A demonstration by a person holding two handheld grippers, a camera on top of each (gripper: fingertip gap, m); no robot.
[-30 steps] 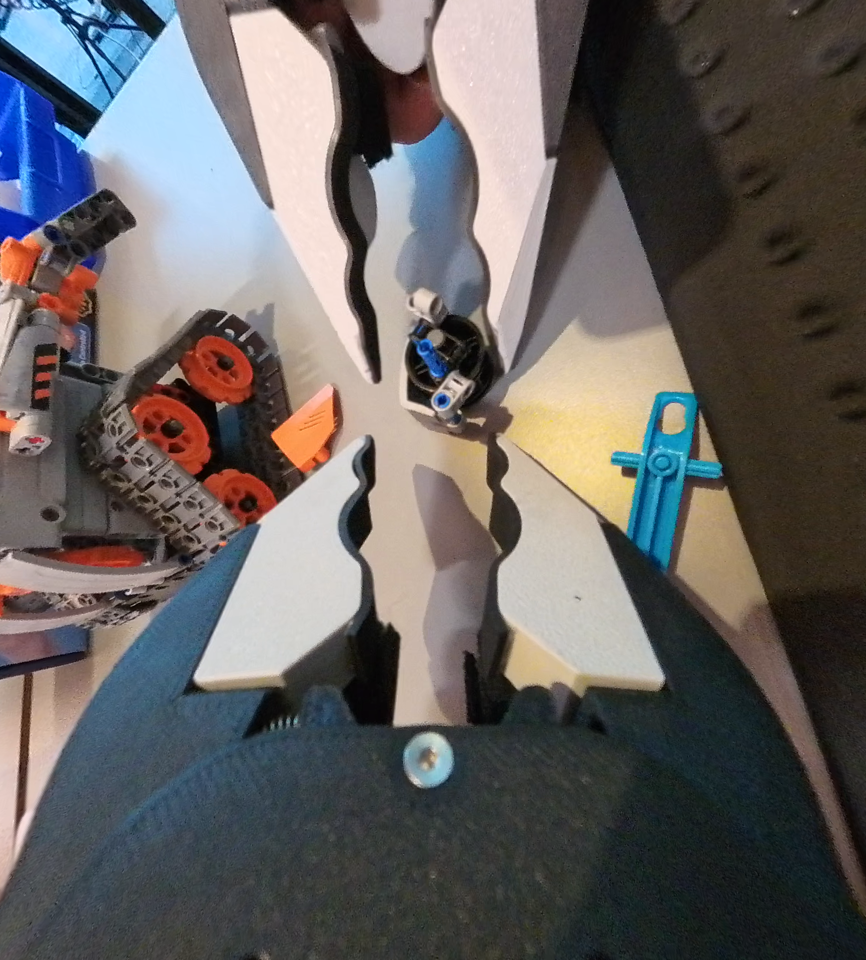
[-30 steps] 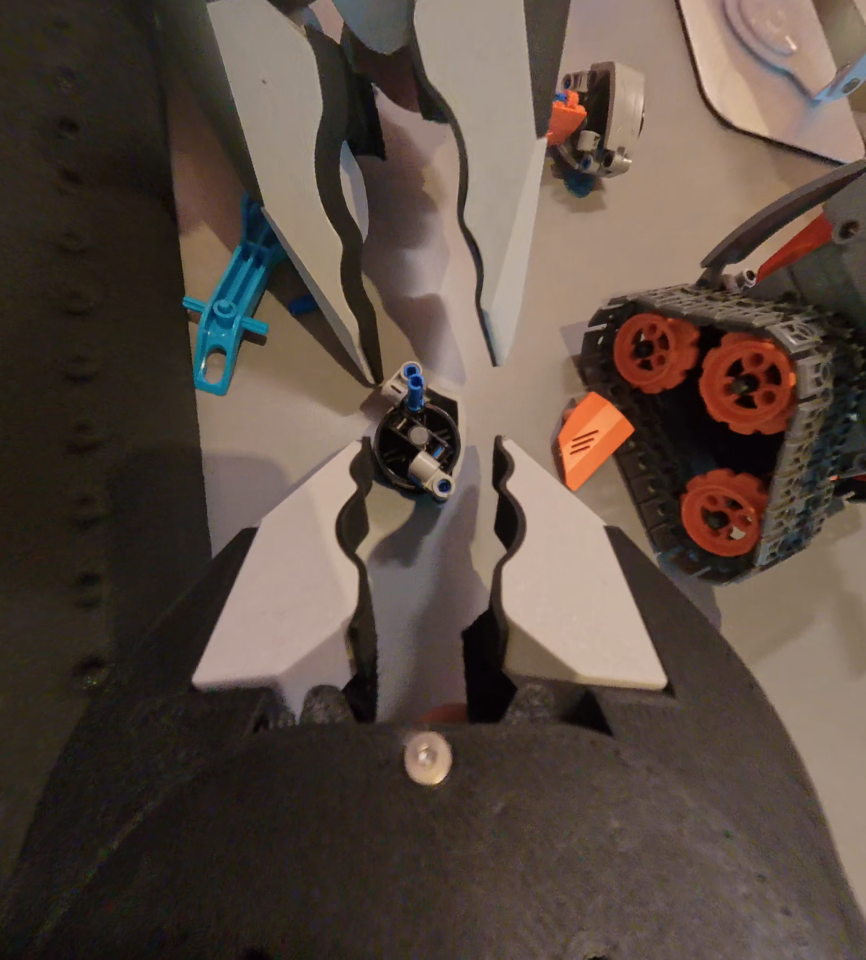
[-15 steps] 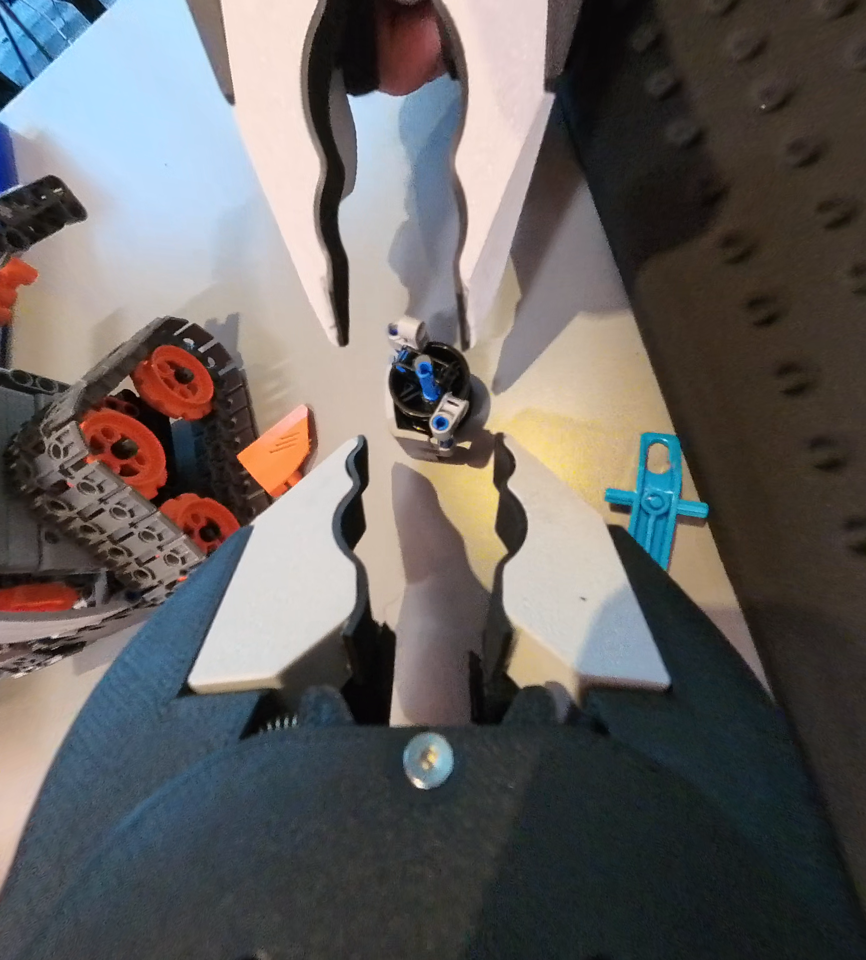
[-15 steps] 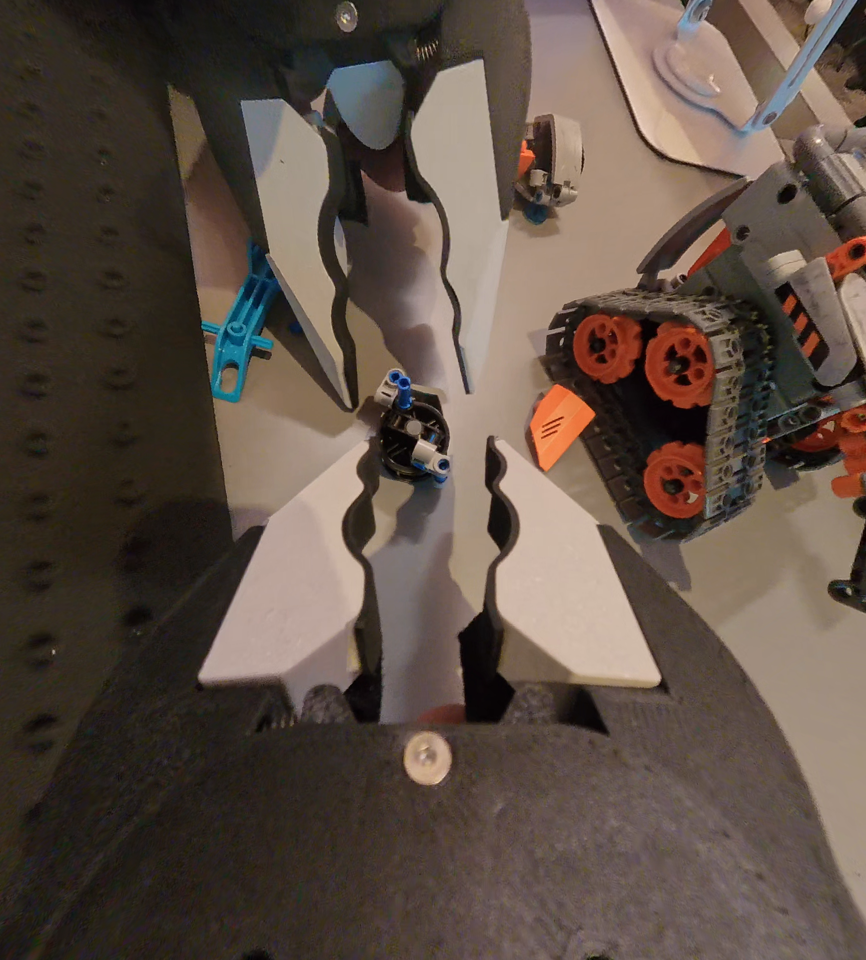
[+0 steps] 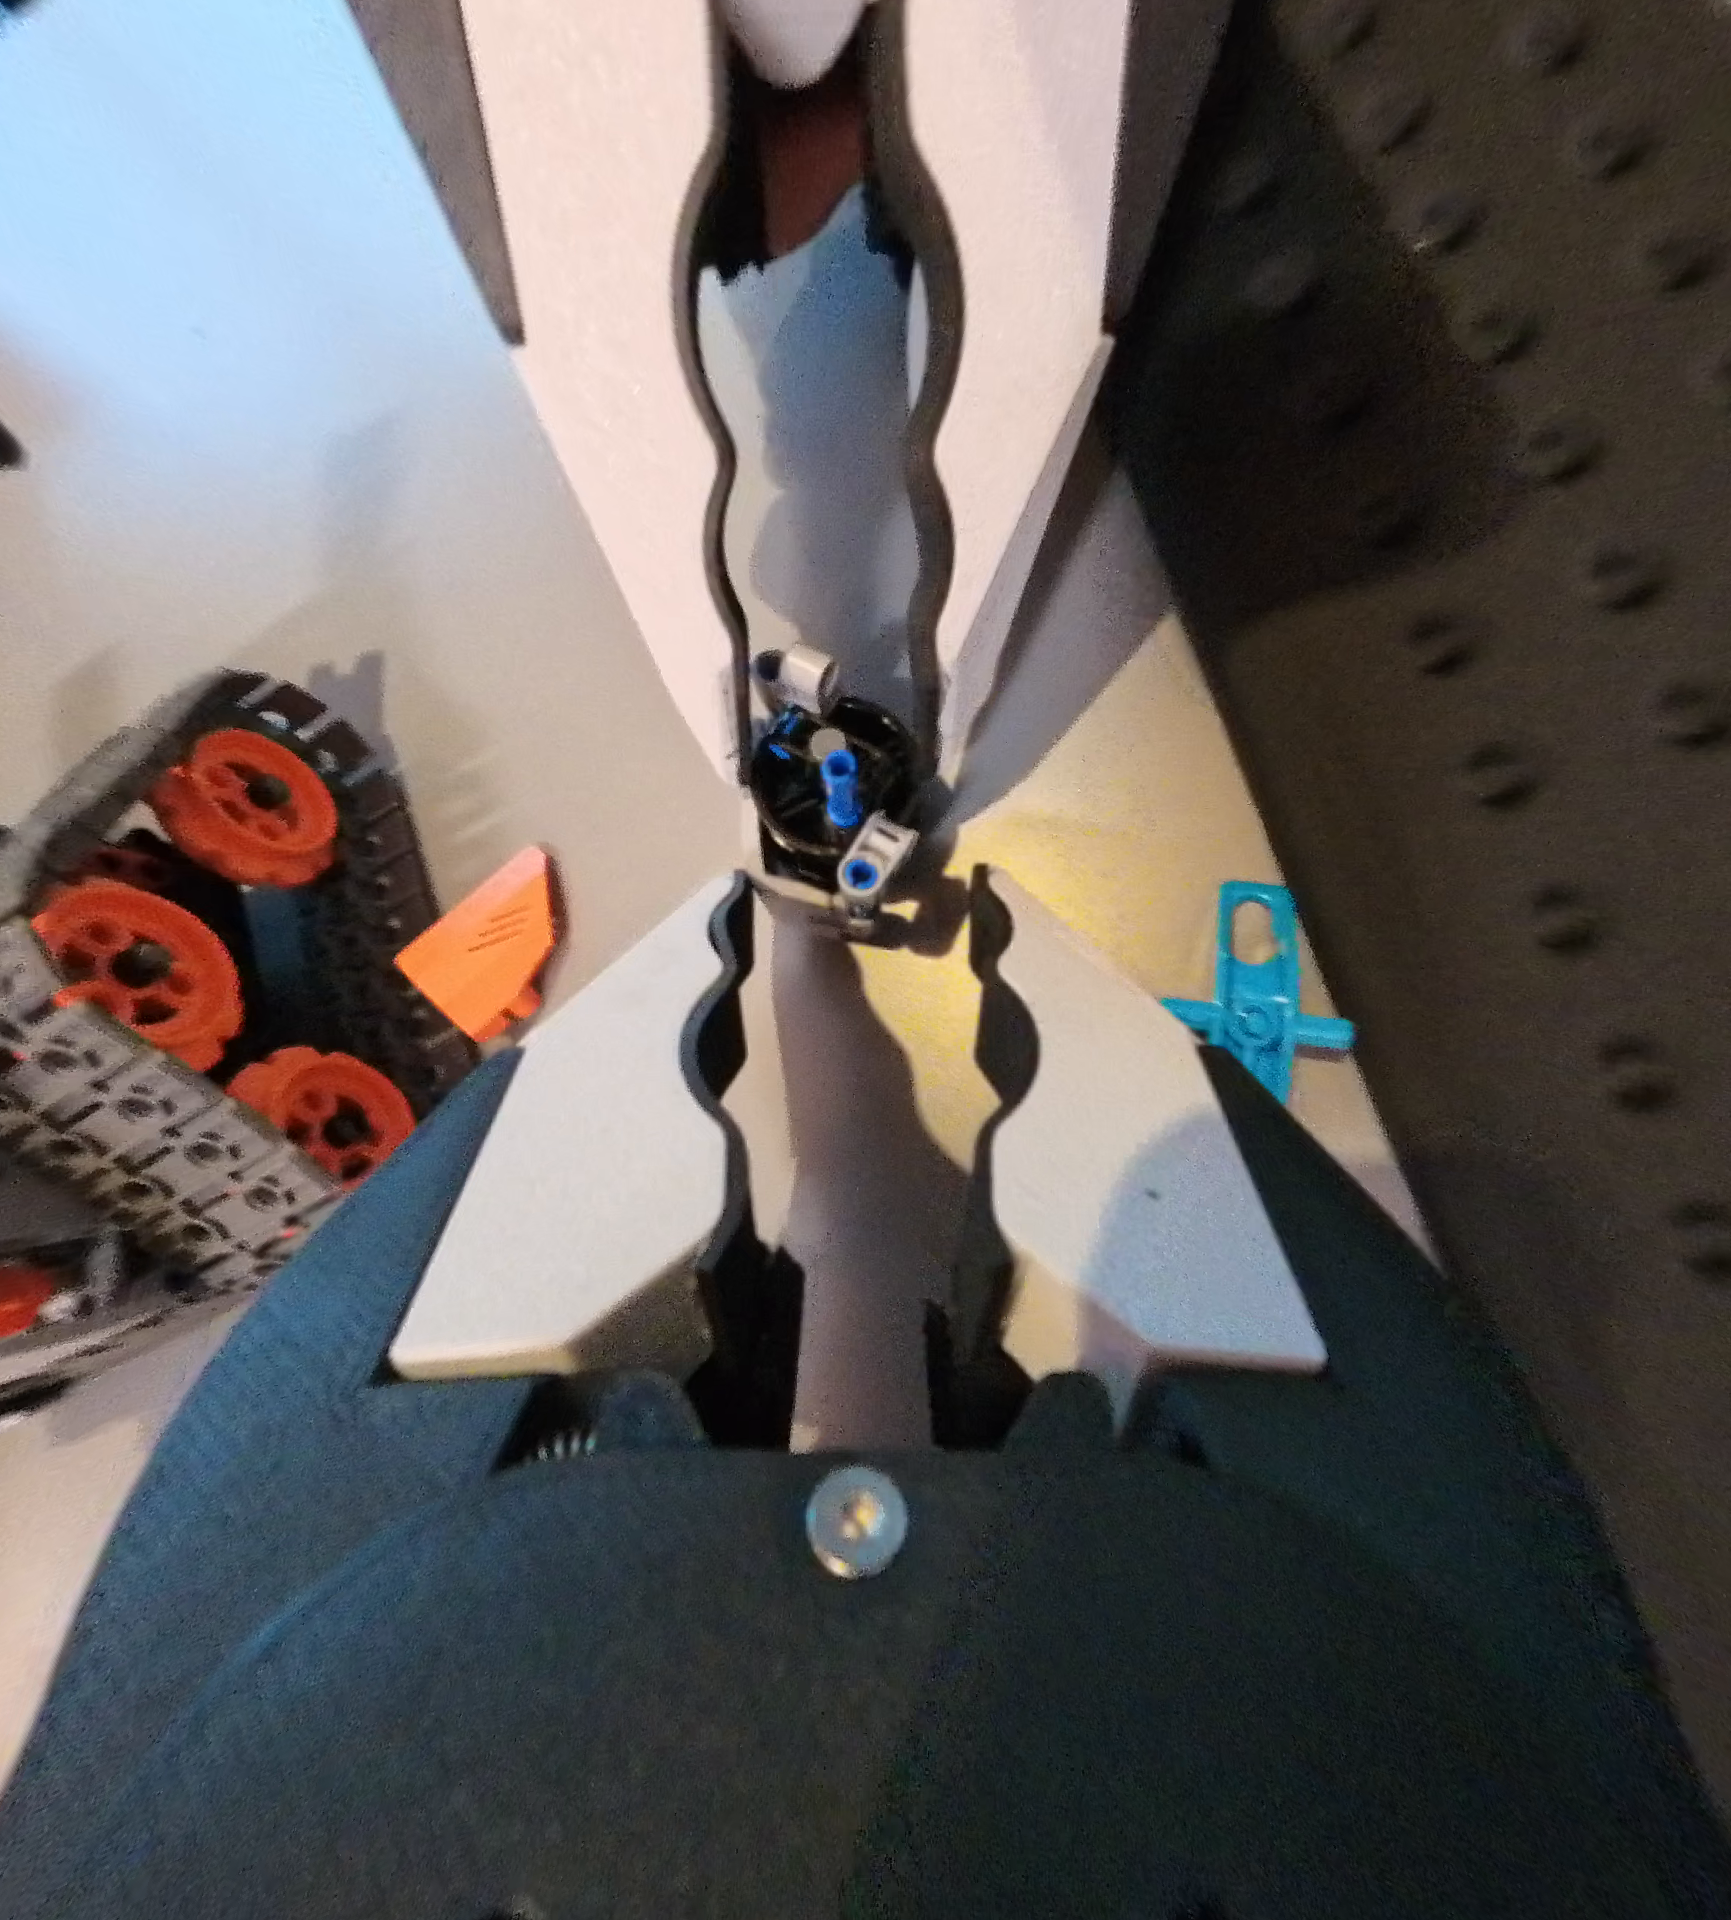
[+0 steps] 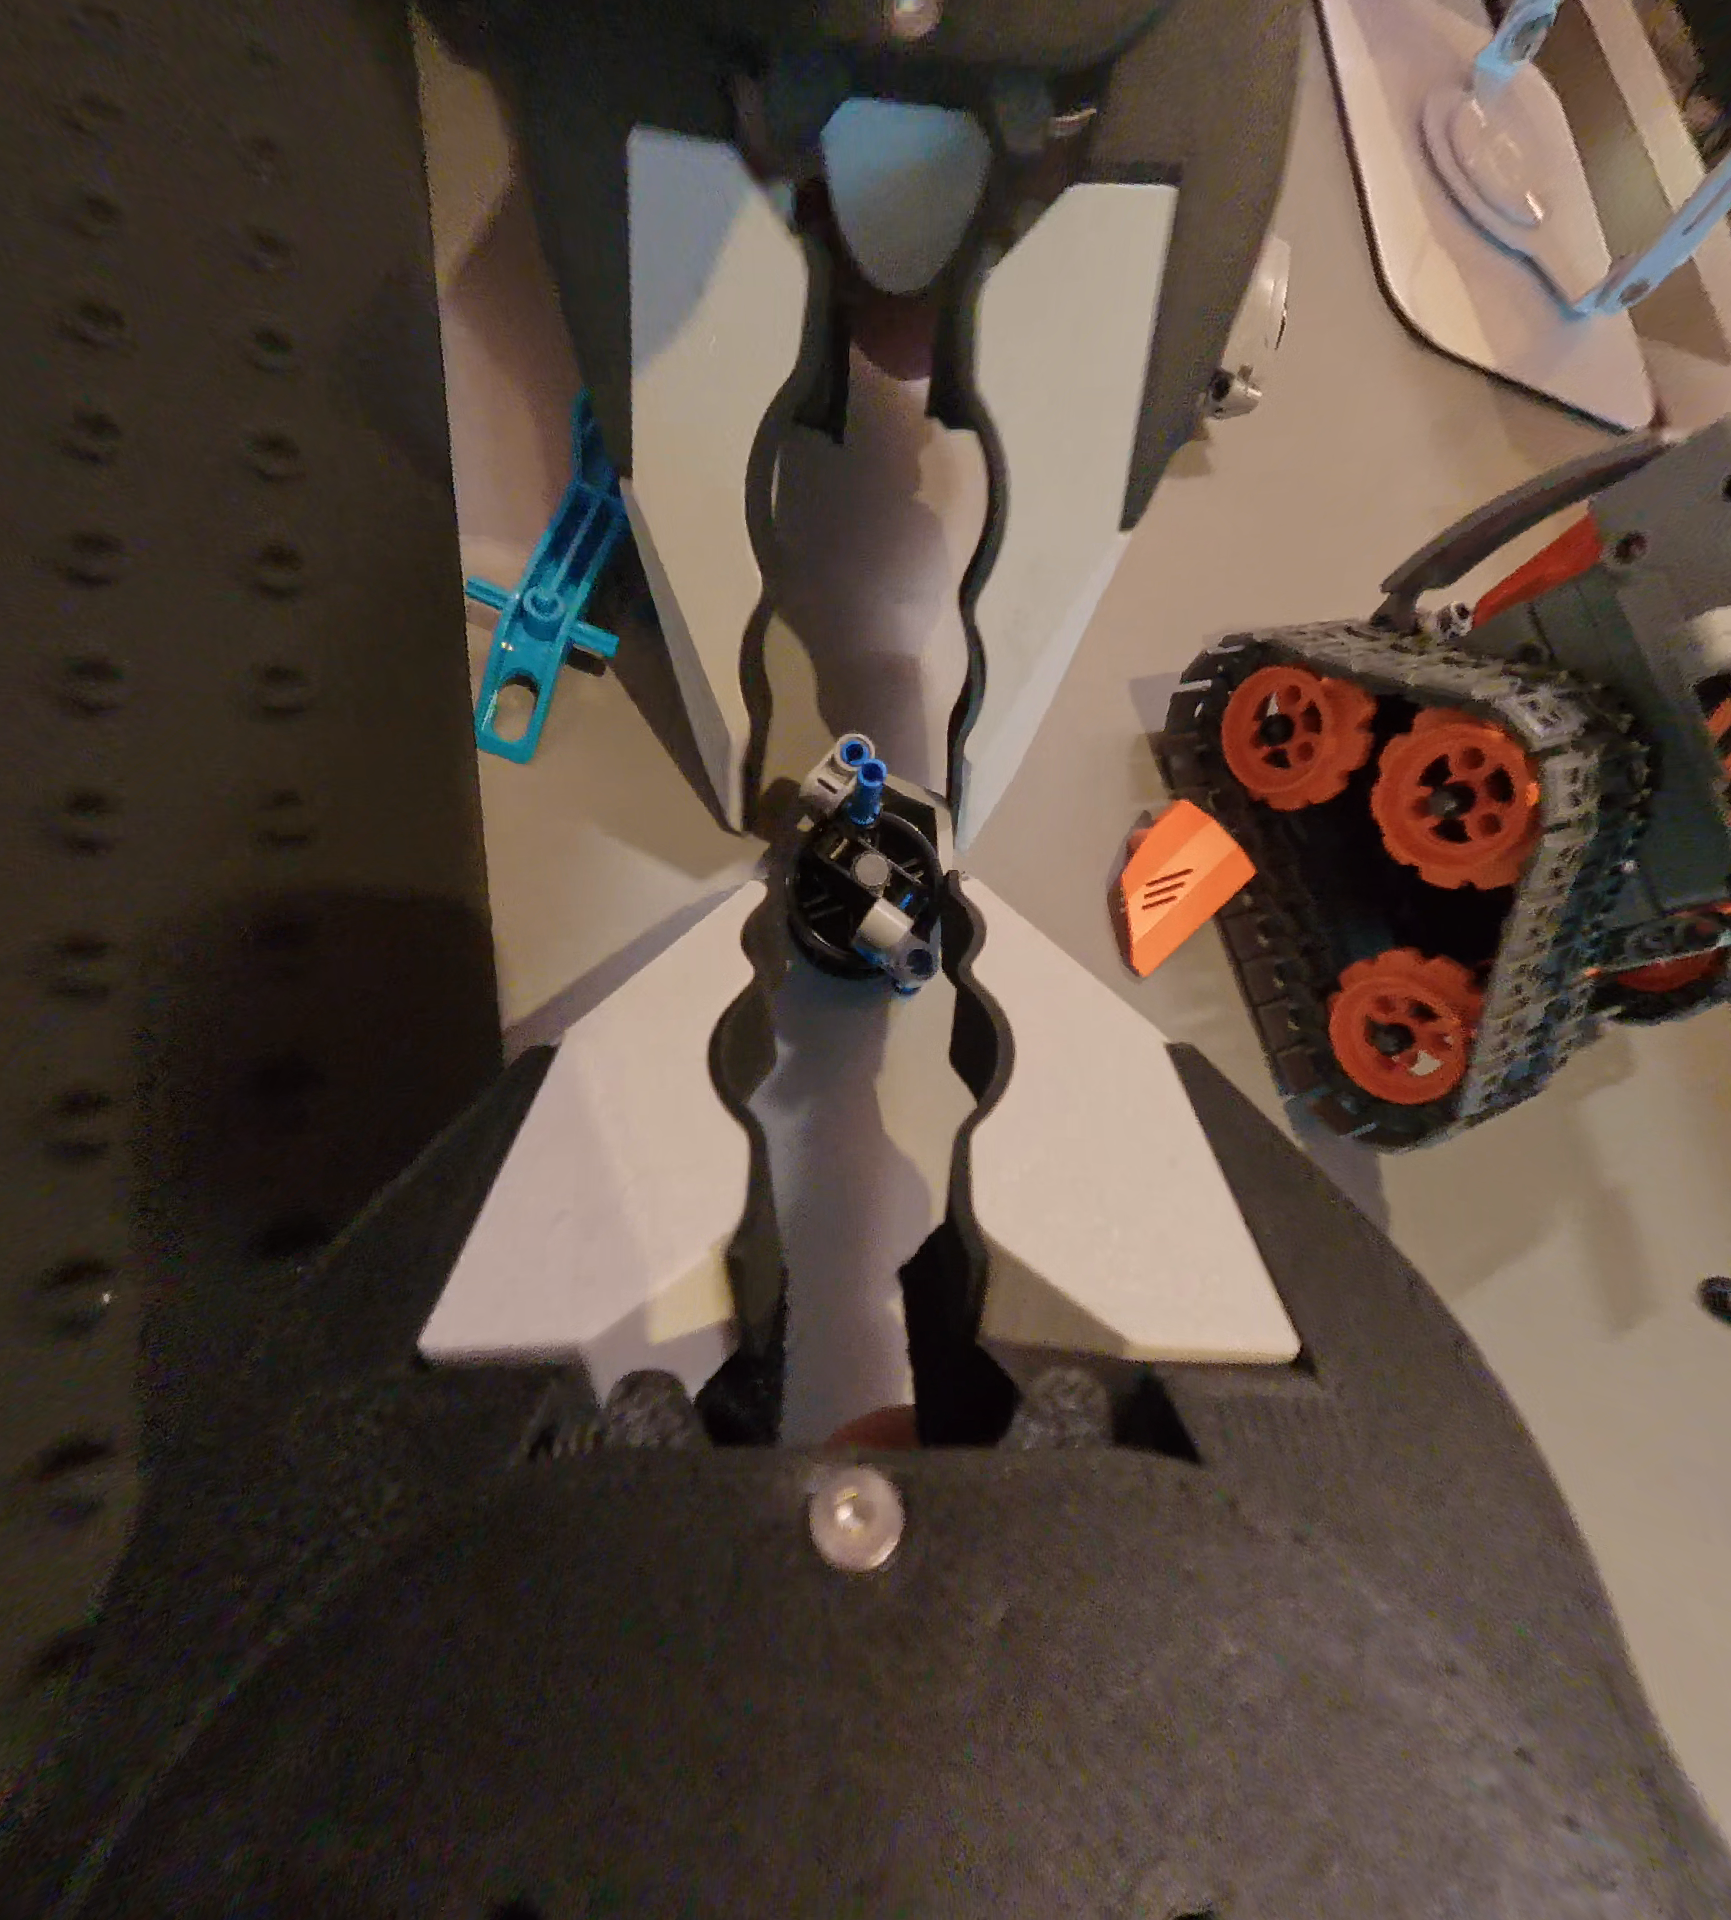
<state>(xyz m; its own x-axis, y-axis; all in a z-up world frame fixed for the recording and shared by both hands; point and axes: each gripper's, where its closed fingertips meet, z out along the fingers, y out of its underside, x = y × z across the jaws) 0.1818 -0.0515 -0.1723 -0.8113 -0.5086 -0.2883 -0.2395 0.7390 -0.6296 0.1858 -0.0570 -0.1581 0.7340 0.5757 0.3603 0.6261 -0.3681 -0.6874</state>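
Between both parted, empty hand-held grippers (image 5: 859, 883) (image 6: 853, 883) sits a black wheel piece (image 6: 861, 899), tracked model (image 6: 1401, 914) beside.

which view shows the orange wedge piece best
The right wrist view: the orange wedge piece is sharp there, its sloped face and dark grille lines plain, lying beside the tracked vehicle. The left wrist view shows the same piece blurred, with its lower end partly cut off by the near gripper finger.

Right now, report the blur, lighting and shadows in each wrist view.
Left wrist view: motion-blurred, worst on the tracked toy vehicle; a yellow light patch and hard finger shadows beside the small black wheel assembly. Right wrist view: sharper, dim warm light, soft shadows, edges bowed by the wide lens.
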